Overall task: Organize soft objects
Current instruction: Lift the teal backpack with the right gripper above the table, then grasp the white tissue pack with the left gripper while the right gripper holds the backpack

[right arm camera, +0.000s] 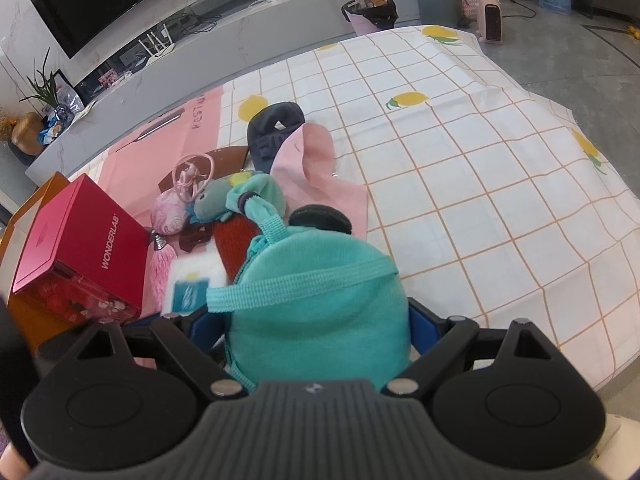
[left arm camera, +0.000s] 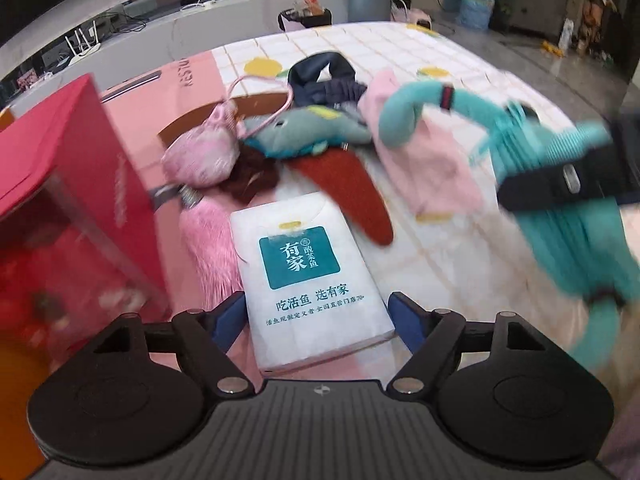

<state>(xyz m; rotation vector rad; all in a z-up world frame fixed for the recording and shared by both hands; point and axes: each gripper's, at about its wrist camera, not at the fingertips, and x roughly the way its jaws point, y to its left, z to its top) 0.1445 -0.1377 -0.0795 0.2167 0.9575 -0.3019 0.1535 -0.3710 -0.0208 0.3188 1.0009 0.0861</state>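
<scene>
A: Where is the left wrist view looking from?
B: It's peering steeply down, close over the tissue pack (left arm camera: 312, 284).
A: And the right?
B: Sitting further right, tilting down, nearly pressed against the teal pouch (right arm camera: 316, 312) (filling its foreground). Both are sharing the soft pile and red box (right arm camera: 80, 240).
</scene>
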